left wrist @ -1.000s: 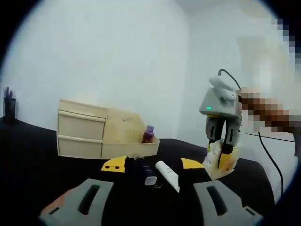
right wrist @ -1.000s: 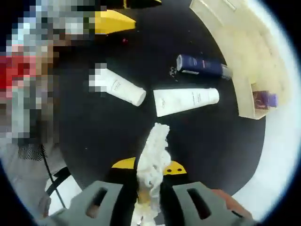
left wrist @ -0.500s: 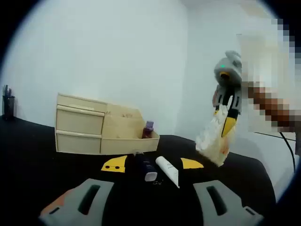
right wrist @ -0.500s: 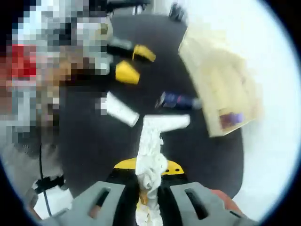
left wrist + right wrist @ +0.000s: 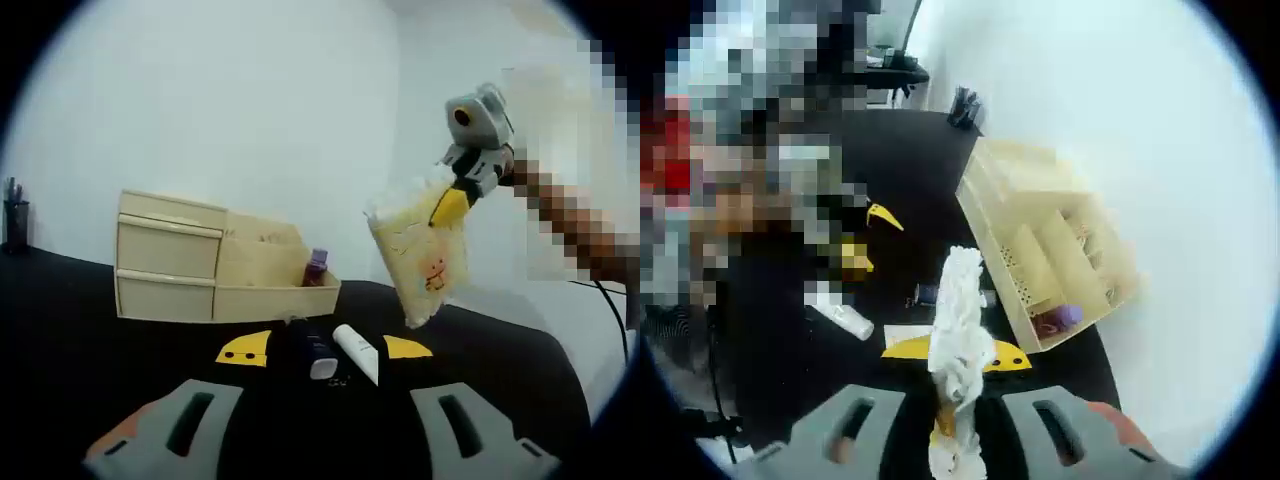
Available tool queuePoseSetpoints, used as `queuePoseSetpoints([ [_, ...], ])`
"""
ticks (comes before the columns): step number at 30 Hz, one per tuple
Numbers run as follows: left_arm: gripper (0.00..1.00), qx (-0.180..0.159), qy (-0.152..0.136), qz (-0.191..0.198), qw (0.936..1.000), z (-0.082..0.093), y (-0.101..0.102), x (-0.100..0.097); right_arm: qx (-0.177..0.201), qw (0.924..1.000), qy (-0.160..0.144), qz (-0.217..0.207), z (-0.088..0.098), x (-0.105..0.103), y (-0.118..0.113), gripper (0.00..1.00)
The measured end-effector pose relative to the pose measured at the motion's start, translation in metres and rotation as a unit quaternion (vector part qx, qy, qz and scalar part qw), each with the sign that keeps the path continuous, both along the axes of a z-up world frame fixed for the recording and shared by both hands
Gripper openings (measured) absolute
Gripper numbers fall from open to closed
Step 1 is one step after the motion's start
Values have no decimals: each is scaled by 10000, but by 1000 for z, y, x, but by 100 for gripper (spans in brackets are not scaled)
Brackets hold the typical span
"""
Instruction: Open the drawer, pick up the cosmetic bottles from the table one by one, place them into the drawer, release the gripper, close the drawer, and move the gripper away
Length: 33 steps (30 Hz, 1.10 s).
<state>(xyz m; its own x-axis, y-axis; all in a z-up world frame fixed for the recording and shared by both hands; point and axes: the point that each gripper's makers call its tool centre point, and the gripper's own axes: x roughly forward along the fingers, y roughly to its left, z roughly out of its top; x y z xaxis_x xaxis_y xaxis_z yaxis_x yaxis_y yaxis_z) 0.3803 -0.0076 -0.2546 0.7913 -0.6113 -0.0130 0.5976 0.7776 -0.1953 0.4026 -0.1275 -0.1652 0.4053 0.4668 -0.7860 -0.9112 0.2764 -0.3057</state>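
- Right gripper view: a crinkled yellow-and-white plastic pouch [image 5: 960, 350] is pinched by the right gripper [image 5: 958, 418] and held high, probably for carrying to the open beige drawer [image 5: 1060, 285], where a purple bottle [image 5: 1058, 318] lies.
- A dark blue bottle [image 5: 312, 352] and a white tube [image 5: 356, 352] lie on the black table [image 5: 80, 330].
- The left gripper [image 5: 320, 428] is held open and empty, near them.

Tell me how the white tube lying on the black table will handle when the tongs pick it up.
The white tube lies on its side on the black table, so a nudge may roll it. It looks like a soft squeeze tube, likely to give under the pads, and light. The dark blue bottle lies close beside it, so a grasp may bump that one.
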Motion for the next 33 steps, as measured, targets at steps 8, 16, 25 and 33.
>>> queuePoseSetpoints([
  [8, 37, -5, 18, 6, 10000, -1, 1, 2, -283, 9995, 138, 69, -6, -4, -4, 11],
  [16, 37, 20, 58, 9, 10000, -4, 1, 2, -857, 9957, 263, 240, -8, -24, -13, 11],
  [25, 37, 62, 72, -24, 10000, -5, 0, 2, -1310, 9893, 609, 208, -21, -42, -23, 11],
  [33, 37, 4, 52, -18, 10000, -2, 1, 4, -1769, 9798, 888, 267, -26, -55, -40, 11],
])
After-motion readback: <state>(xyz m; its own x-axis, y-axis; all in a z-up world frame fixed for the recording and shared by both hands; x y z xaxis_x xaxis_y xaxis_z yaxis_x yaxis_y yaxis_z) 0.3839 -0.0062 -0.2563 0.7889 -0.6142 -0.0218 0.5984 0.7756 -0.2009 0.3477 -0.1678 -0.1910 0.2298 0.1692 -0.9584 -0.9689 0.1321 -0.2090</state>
